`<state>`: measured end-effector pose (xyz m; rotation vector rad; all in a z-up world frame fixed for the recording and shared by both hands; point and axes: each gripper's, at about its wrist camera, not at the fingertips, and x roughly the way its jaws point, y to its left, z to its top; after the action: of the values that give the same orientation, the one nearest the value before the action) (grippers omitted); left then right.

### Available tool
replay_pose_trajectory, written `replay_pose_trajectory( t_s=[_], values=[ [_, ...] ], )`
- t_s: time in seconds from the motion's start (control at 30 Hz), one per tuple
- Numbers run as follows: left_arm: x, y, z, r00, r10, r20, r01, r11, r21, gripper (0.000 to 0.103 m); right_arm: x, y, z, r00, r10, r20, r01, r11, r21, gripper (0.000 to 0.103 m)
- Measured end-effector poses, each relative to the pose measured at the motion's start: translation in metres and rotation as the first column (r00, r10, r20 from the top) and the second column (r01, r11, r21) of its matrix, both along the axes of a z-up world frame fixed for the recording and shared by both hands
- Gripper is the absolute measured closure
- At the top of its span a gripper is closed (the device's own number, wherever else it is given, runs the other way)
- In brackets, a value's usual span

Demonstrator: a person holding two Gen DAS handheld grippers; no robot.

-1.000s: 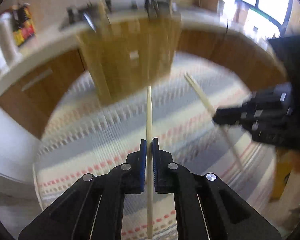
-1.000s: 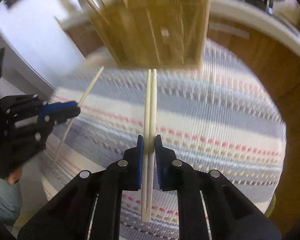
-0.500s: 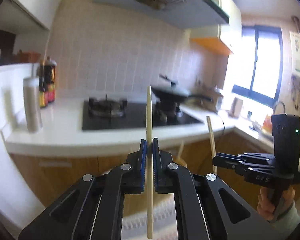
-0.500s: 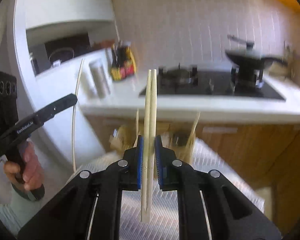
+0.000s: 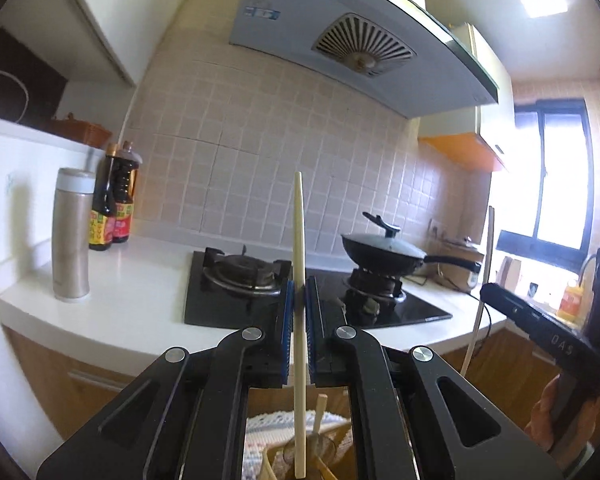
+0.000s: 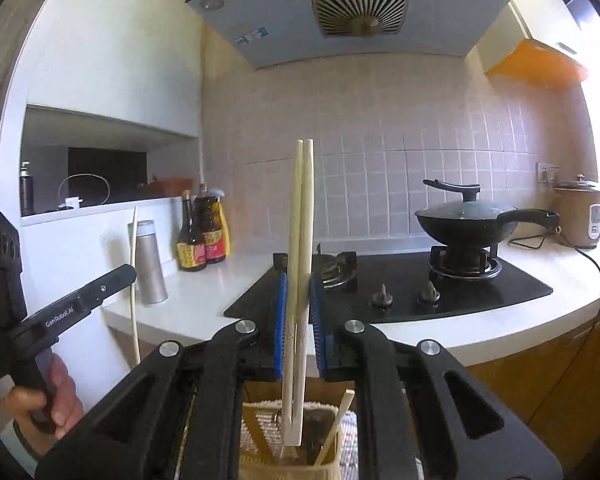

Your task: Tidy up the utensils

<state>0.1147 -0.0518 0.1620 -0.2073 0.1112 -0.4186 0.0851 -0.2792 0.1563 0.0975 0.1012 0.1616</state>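
Observation:
My left gripper (image 5: 299, 280) is shut on a single pale chopstick (image 5: 299, 240), held upright. Its lower end hangs over a tan utensil holder (image 5: 272, 464) at the bottom edge. My right gripper (image 6: 299, 280) is shut on a pair of pale chopsticks (image 6: 302, 208), upright, with their lower tips at the mouth of the utensil holder (image 6: 324, 468), which holds another chopstick (image 6: 336, 428). The right gripper (image 5: 540, 320) shows at the right in the left wrist view, the left gripper (image 6: 72, 308) at the left in the right wrist view.
A white counter (image 5: 112, 304) carries a black gas hob (image 5: 236, 300), a lidded wok (image 5: 384, 252), a steel flask (image 5: 71, 236) and sauce bottles (image 5: 114, 204). A rice cooker (image 6: 578, 216) stands at the right. A striped mat (image 5: 268, 428) lies below.
Both grippers have tilted up from facing the striped mat and wooden holder to facing the counter and hob. The chopsticks now stand upright over the utensil holder. Both grips are unchanged.

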Motion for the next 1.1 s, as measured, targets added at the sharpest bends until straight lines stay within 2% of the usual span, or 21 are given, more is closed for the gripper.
replay_pose_trajectory(
  t_s=[0.13,0.37,0.57,0.6,0.63,0.67,0.7,0.73,0.83,0.9,0.97,1.1],
  values=[
    [0.010,-0.005,-0.015,1.000,0.010,0.015,-0.010,1.000,-0.002,0.099,0.012,0.005,-0.016,1.000,-0.015,0.003,0.015,1.000,-0.021,0.093],
    [0.020,-0.012,-0.039,1.000,0.029,0.013,-0.029,0.999,0.029,0.099,0.023,-0.003,-0.040,0.999,-0.011,-0.032,0.012,1.000,0.009,0.093],
    [0.016,-0.007,-0.045,1.000,0.008,-0.004,-0.008,1.000,0.018,0.097,0.019,-0.003,-0.049,0.998,-0.011,-0.054,0.010,1.000,-0.005,0.092],
    [0.014,-0.007,-0.045,1.000,0.003,-0.008,-0.002,1.000,0.018,0.091,0.016,-0.004,-0.050,0.998,-0.008,-0.062,0.008,1.000,-0.008,0.091],
    [0.011,-0.005,-0.043,1.000,-0.001,-0.011,0.002,1.000,0.018,0.086,0.013,-0.004,-0.051,0.998,-0.007,-0.067,0.006,1.000,-0.007,0.084],
    [0.008,-0.003,-0.043,1.000,0.002,-0.010,-0.001,1.000,0.017,0.073,0.010,-0.005,-0.050,0.997,-0.004,-0.073,0.004,1.000,-0.004,0.076],
    [0.003,-0.001,-0.042,1.000,0.005,-0.007,-0.005,1.000,0.017,0.063,0.004,-0.007,-0.050,0.997,0.000,-0.074,0.000,1.000,0.003,0.054],
    [-0.003,0.001,-0.040,1.000,0.003,-0.003,-0.003,1.000,0.017,0.061,-0.002,-0.008,-0.049,0.998,-0.001,-0.067,0.001,1.000,0.008,0.044],
    [-0.020,0.008,-0.035,1.000,-0.007,-0.001,0.007,1.000,0.021,0.053,-0.021,-0.009,-0.047,0.997,0.008,-0.077,-0.007,1.000,0.008,0.044],
    [-0.033,0.011,-0.032,1.000,-0.013,0.003,0.013,1.000,0.025,0.036,-0.036,-0.010,-0.046,0.995,0.017,-0.095,-0.016,1.000,0.018,0.044],
    [-0.052,0.016,-0.029,1.000,-0.028,0.009,0.028,0.999,0.021,0.029,-0.049,-0.009,-0.048,0.994,0.014,-0.110,-0.013,1.000,0.015,0.044],
    [-0.080,0.018,-0.027,0.999,-0.042,0.000,0.042,0.999,0.018,0.023,-0.075,-0.003,-0.057,0.987,0.014,-0.163,-0.014,1.000,0.005,0.044]
  ],
)
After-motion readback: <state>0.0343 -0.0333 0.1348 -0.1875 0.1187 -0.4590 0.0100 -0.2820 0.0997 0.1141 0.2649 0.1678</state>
